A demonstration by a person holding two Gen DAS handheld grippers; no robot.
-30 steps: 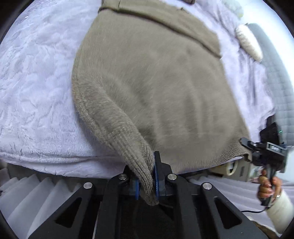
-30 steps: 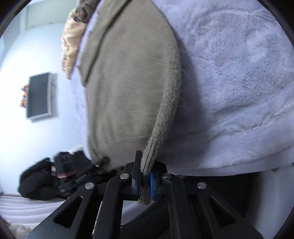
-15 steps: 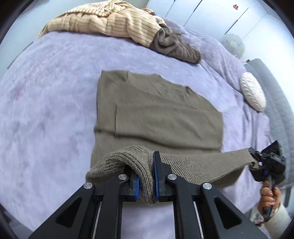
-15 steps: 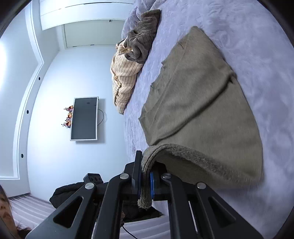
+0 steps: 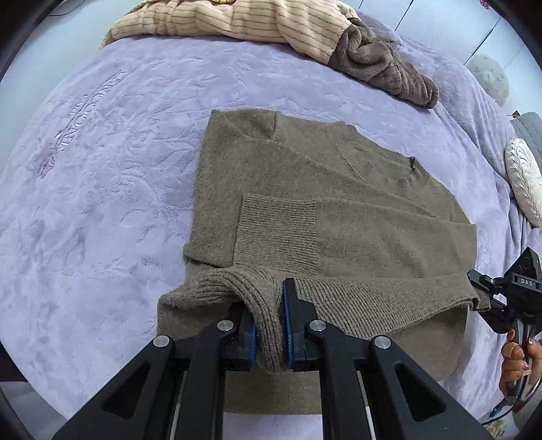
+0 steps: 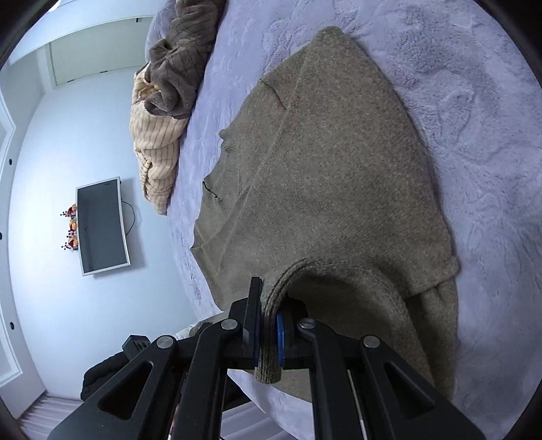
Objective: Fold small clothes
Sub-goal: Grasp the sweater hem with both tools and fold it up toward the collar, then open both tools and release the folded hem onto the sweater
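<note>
An olive-brown knitted sweater lies flat on the lavender plush bedspread, sleeves folded across its body. The left gripper has its jaws clenched on the sweater's ribbed hem, lifted over the body; the right gripper grips the hem's other corner. Beyond the sweater's collar lies a cream striped garment with a brown fleece garment beside it.

Olive-brown knit sweater, spread on a lavender plush blanket, its ribbed hem lifted and pinched between the blue-padded fingers of the black right gripper. Beyond it, a cream striped garment and a brown fleece garment, heaped together. Flat dark screen, mounted on the pale wall.
</note>
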